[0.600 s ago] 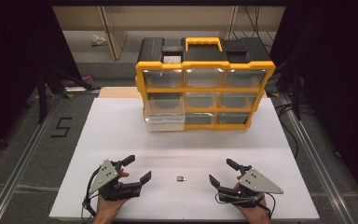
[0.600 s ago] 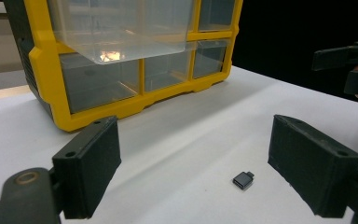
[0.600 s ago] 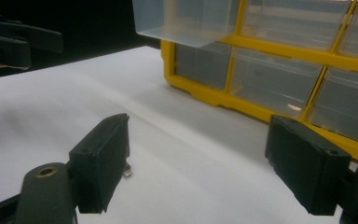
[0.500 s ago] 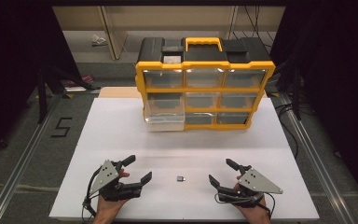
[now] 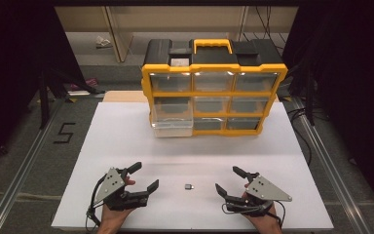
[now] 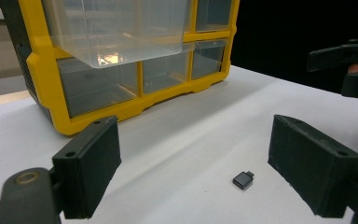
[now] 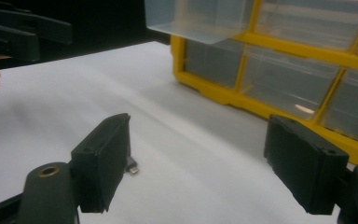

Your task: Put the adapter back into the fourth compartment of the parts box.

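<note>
**Black adapter waiting between my fingers**

Black and tiny, the adapter (image 5: 189, 186) lies flat on the white counter (image 5: 126, 141), between my two sets of fingers and touching neither. In the left gripper view it sits just ahead of my left gripper (image 6: 196, 175), nearer the right-hand finger (image 6: 314, 170) than the other; in the right gripper view it peeps out past the edge of one finger (image 7: 103, 161) of my right gripper (image 7: 200, 163), its metal plug end showing.

Both pairs of fingers are released, spread wide with nothing in them. My left gripper (image 5: 143, 178) and right gripper (image 5: 228, 180) rest low near my edge of the counter, angled inward toward the adapter.

Against the views from half a second ago almost nothing has moved: same stance, same spread, adapter in the same spot. I judge that I am paused at the start, with the pick-up not yet begun.

Well beyond my fingers stands the yellow organiser (image 5: 214, 87), and its clear drawer (image 5: 173, 114) at the middle left is pulled out. That open drawer looks the likely place for the adapter, so the next move is probably one gripper closing around it.
</note>
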A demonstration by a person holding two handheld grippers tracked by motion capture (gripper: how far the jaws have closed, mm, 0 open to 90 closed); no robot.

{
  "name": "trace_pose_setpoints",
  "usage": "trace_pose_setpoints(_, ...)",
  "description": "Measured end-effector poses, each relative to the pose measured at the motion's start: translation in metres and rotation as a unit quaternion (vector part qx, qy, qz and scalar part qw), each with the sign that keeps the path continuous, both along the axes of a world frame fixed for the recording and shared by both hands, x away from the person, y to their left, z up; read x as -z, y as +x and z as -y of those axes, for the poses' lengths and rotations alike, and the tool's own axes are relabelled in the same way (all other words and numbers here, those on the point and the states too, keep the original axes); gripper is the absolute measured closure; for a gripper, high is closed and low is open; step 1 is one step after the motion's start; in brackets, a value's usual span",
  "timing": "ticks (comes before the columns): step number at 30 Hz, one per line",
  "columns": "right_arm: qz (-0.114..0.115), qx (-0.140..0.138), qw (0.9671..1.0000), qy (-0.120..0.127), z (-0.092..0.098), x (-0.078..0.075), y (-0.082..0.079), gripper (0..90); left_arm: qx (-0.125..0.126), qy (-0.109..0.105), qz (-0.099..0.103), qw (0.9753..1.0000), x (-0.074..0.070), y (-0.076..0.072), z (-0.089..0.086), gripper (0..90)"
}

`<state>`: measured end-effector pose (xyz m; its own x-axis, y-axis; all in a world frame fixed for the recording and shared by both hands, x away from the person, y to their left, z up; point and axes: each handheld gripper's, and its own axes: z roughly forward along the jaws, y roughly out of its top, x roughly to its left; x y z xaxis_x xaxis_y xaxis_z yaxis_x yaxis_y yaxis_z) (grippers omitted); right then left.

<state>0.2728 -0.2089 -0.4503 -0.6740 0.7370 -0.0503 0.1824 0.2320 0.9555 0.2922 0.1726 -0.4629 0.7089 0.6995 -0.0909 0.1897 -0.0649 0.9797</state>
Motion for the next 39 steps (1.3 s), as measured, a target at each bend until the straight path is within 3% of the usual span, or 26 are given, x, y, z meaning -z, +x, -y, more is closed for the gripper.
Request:
trace_pose_setpoints(12,-0.026,-0.045,0.9983,-0.027,-0.014,0.0,0.003,25.5,0.0,0.006,0.008,1.0,0.0,-0.001,0.001,16.2)
trace_pose_setpoints(15,-0.038,-0.058,0.9966,-0.044,-0.019,0.0,0.005,26.5,0.001,0.006,0.009,0.9999,0.0,-0.001,0.001,16.2)
trace_pose_setpoints(18,-0.044,-0.072,0.9932,-0.081,-0.029,0.0,0.008,29.9,-0.001,0.006,0.009,0.9999,0.0,-0.001,0.001,16.2)
trace_pose_setpoints(20,-0.046,-0.077,0.9922,-0.086,-0.03,0.0,0.009,30.0,-0.001,0.006,0.009,0.9999,0.0,-0.001,0.001,16.2)
trace_pose_setpoints(24,-0.07,-0.11,0.9826,-0.132,-0.046,0.0,0.015,32.4,-0.002,0.006,0.011,0.9999,0.0,-0.002,0.001,16.2)
trace_pose_setpoints(27,-0.075,-0.116,0.9792,-0.148,-0.051,0.001,0.018,33.8,-0.002,0.006,0.012,0.9999,0.0,-0.002,0.0,16.3)
trace_pose_setpoints(28,-0.087,-0.121,0.9747,-0.166,-0.057,0.002,0.022,35.3,-0.002,0.005,0.013,0.9999,0.0,-0.002,0.001,16.4)
trace_pose_setpoints(30,-0.096,-0.123,0.9711,-0.181,-0.061,0.004,0.025,36.4,-0.002,0.006,0.013,0.9999,0.0,-0.002,0.001,16.3)
trace_pose_setpoints(32,-0.106,-0.128,0.9671,-0.193,-0.066,0.005,0.03,37.4,-0.003,0.006,0.014,0.9999,0.0,-0.002,0.001,16.3)
trace_pose_setpoints(34,-0.109,-0.129,0.9658,-0.197,-0.067,0.006,0.031,37.6,-0.004,0.005,0.015,0.9999,0.0,-0.002,0.001,16.4)
trace_pose_setpoints(36,-0.122,-0.135,0.96,-0.213,-0.074,0.008,0.036,39.1,-0.004,0.004,0.016,0.9999,0.0,-0.003,0.001,16.5)
trace_pose_setpoints(38,-0.128,-0.138,0.9567,-0.222,-0.077,0.008,0.039,40.0,-0.004,0.005,0.016,0.9998,0.0,-0.002,0.001,16.5)
trace_pose_setpoints(39,-0.128,-0.138,0.9567,-0.222,-0.077,0.008,0.039,40.0,-0.004,0.005,0.016,0.9998,0.0,-0.002,0.001,16.5)
